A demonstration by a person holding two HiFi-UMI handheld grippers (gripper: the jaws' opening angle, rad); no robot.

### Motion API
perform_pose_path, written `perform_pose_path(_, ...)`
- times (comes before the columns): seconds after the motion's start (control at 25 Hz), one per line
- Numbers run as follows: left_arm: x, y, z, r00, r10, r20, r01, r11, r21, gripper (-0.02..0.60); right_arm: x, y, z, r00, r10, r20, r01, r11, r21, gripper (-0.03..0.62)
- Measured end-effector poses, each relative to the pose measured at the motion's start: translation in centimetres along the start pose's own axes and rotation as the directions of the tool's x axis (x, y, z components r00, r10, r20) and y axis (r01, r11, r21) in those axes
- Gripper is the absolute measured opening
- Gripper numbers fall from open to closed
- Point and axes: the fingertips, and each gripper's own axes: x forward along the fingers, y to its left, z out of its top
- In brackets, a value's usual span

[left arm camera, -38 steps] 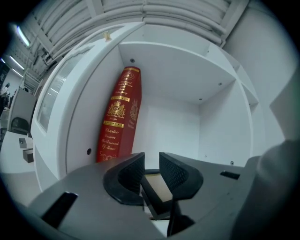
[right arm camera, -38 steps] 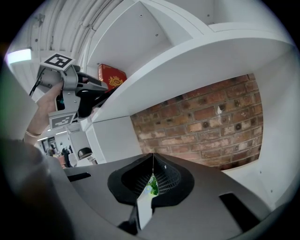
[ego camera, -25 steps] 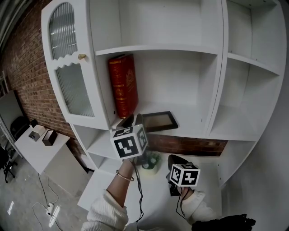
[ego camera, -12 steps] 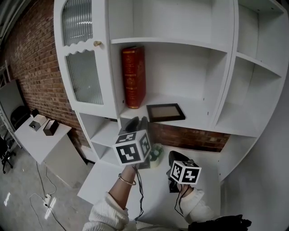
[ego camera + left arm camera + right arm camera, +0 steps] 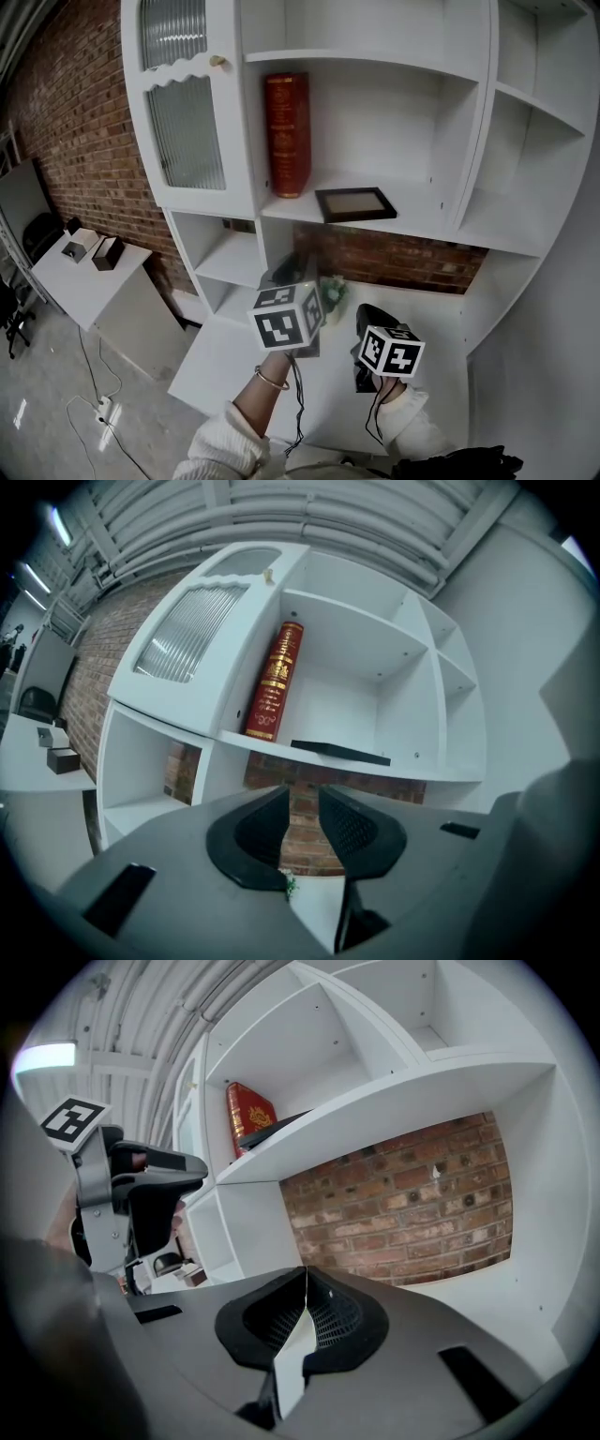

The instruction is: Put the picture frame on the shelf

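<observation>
- Left claw [image 5: 302, 806]: jaws held a little apart, nothing gripped; only brick wall is seen through the gap.
- Right claw [image 5: 306, 1283]: jaws closed tip to tip, nothing held.
- Dark rectangular picture frame [image 5: 355, 203] is laid flat on the white cabinet shelf [image 5: 417, 223], above and beyond both claws, well apart from them.
- Tall red hardback book [image 5: 287, 134] is stood upright on the same shelf, up and left of the left claw, near the frame but not touching it.
- Both claws are held over the white lower surface [image 5: 230, 361].
</observation>
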Motion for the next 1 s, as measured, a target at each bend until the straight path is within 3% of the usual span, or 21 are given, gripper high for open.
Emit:
perform_pose_path(0.4, -2.9, 1.4, -8.5, 0.993, -0.05, -0.111, 0.049, 0.999, -0.017, 0.087, -2.1, -0.2, -5.7, 0.996, -0.08, -0.041, 0.081, 0.996, 0.037, 0.025)
perform_pose_path(0.76, -5.3, 3.2, -14.3, 0.983, -0.008, -0.185, -0.002, 0.998, -0.056, 0.049, -3.8, 0.6, -9.0, 0.99, -0.094, -0.104, 0.093, 0.996, -0.018, 0.025)
perform_pose_path(1.0, -7.1, 2.9, -17.2, 0.978, -0.026, -0.209, 0.003, 0.994, -0.109, 0.025, -5.5, 0.5, -10.9, 0.987, -0.101, -0.125, 0.101, 0.995, -0.013, 0.025)
